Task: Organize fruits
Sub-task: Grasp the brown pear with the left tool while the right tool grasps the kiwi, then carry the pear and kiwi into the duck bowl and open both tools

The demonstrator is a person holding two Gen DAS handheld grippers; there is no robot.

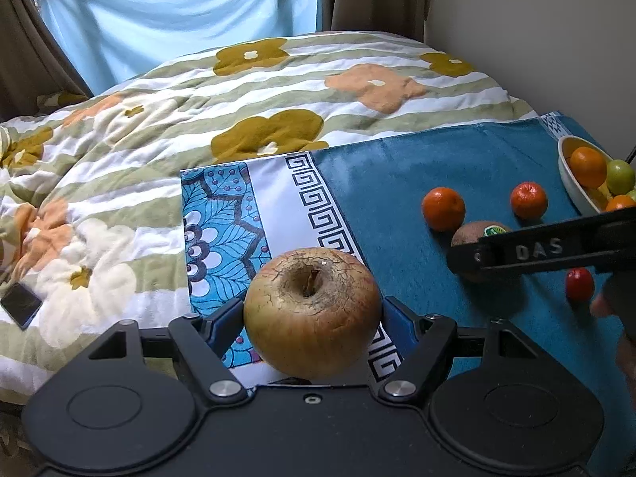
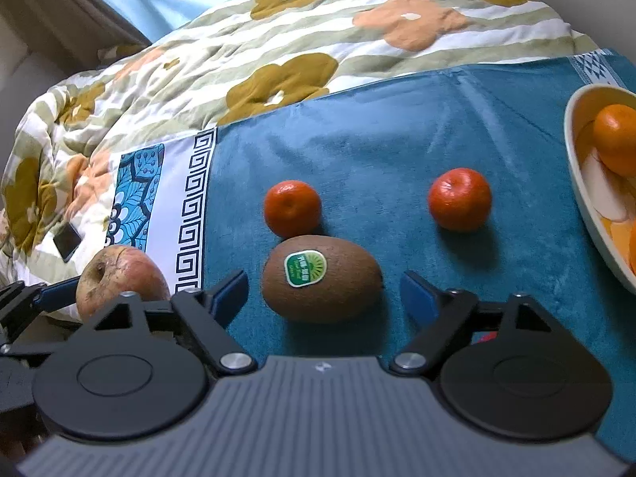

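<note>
My left gripper (image 1: 313,310) is shut on a wrinkled yellow-red apple (image 1: 312,312), held over the patterned edge of the blue towel (image 1: 417,183). The apple also shows in the right wrist view (image 2: 119,278). My right gripper (image 2: 324,290) is open, with a brown kiwi (image 2: 322,278) bearing a green sticker lying between its fingers on the towel. Two mandarins (image 2: 292,208) (image 2: 459,198) lie just beyond the kiwi. A cream bowl (image 2: 584,198) at the right edge holds several fruits, including an orange (image 2: 616,139). A small red fruit (image 1: 579,284) lies near the right gripper.
The towel lies on a bed with a floral striped quilt (image 1: 238,91). A dark phone (image 1: 20,304) lies on the quilt at the left. A blue curtain (image 1: 179,12) hangs behind the bed, and a wall (image 1: 536,31) stands at the right.
</note>
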